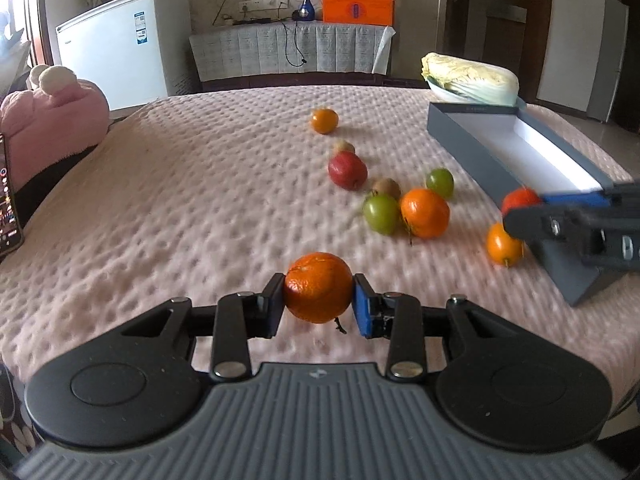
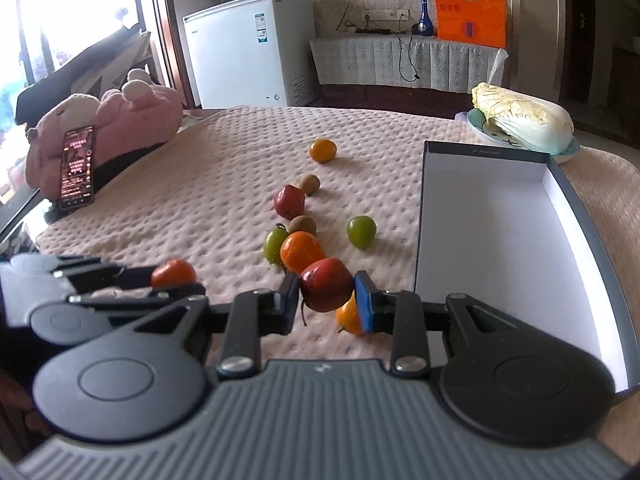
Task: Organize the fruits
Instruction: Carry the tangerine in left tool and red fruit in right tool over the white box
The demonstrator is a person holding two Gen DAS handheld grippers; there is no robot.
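My left gripper (image 1: 319, 300) is shut on an orange mandarin (image 1: 319, 287) just above the pink blanket; it also shows in the right wrist view (image 2: 173, 273). My right gripper (image 2: 327, 300) is shut on a red fruit (image 2: 326, 290), seen in the left wrist view (image 1: 520, 199) beside the grey box (image 1: 472, 136). Loose on the blanket lie a mandarin (image 1: 425, 213), two green fruits (image 1: 381, 214) (image 1: 440, 182), a red fruit (image 1: 347, 170), two kiwis (image 1: 387, 188), a far orange (image 1: 324, 120) and a small orange (image 1: 503, 245). The box (image 2: 420, 216) has a bare white floor.
A Chinese cabbage (image 2: 524, 120) on a plate sits behind the box. A pink plush toy (image 2: 108, 120) and a lit phone (image 2: 78, 166) stand at the blanket's left edge. A white freezer (image 2: 244, 48) and a covered sideboard (image 2: 404, 60) are behind.
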